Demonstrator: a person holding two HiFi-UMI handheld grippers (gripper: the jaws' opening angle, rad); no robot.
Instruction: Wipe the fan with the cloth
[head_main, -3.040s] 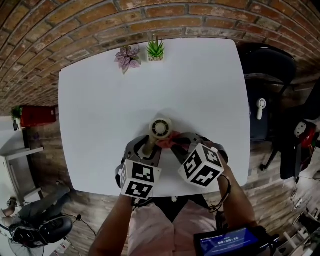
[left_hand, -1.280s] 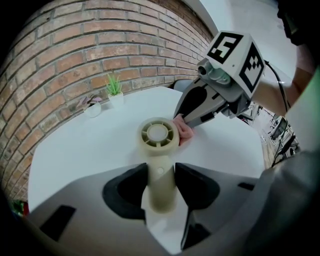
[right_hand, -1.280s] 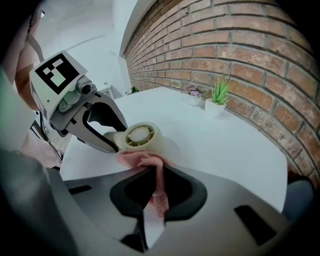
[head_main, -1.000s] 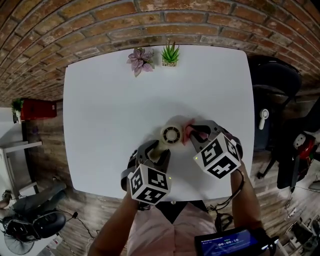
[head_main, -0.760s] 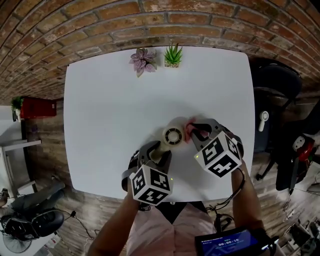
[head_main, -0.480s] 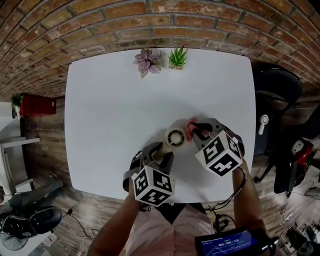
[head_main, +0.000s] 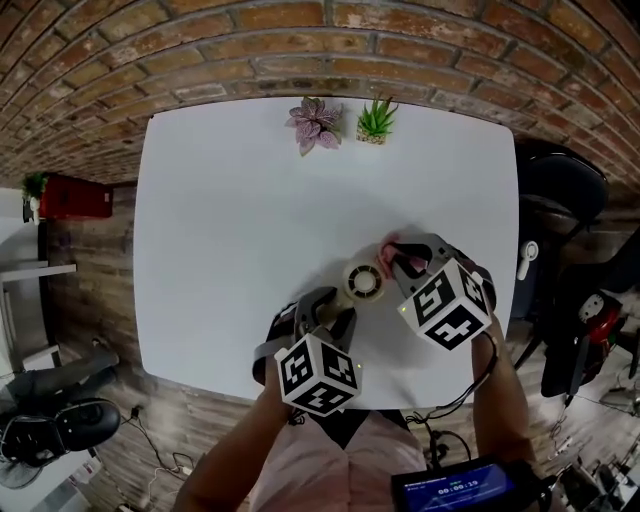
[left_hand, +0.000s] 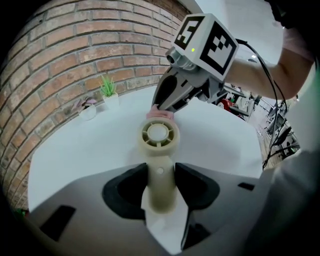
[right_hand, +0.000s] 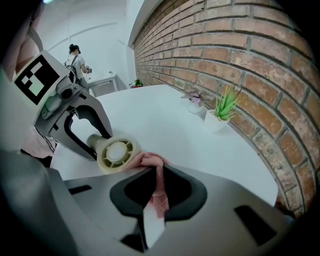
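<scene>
Left gripper (left_hand: 160, 186) clamps the fan (left_hand: 159, 136) by its handle; right gripper (right_hand: 157, 194) pinches the pink cloth (right_hand: 146, 160) against the fan's head. Screen (head_main: 455, 490) digits are too blurred to read.

Wide bare room is left over the left and far parts of the white table (head_main: 230, 220), where a gripper could be passed freely. The far edge is blocked by the purple plant (head_main: 314, 124) and the green plant (head_main: 375, 119), set side by side before the brick wall (head_main: 300, 40). The near right part is taken up by the fan (head_main: 364, 281), closed in by the left gripper (head_main: 328, 312) on its handle and the right gripper (head_main: 400, 258) holding the cloth (right_hand: 150, 161) against its head.
</scene>
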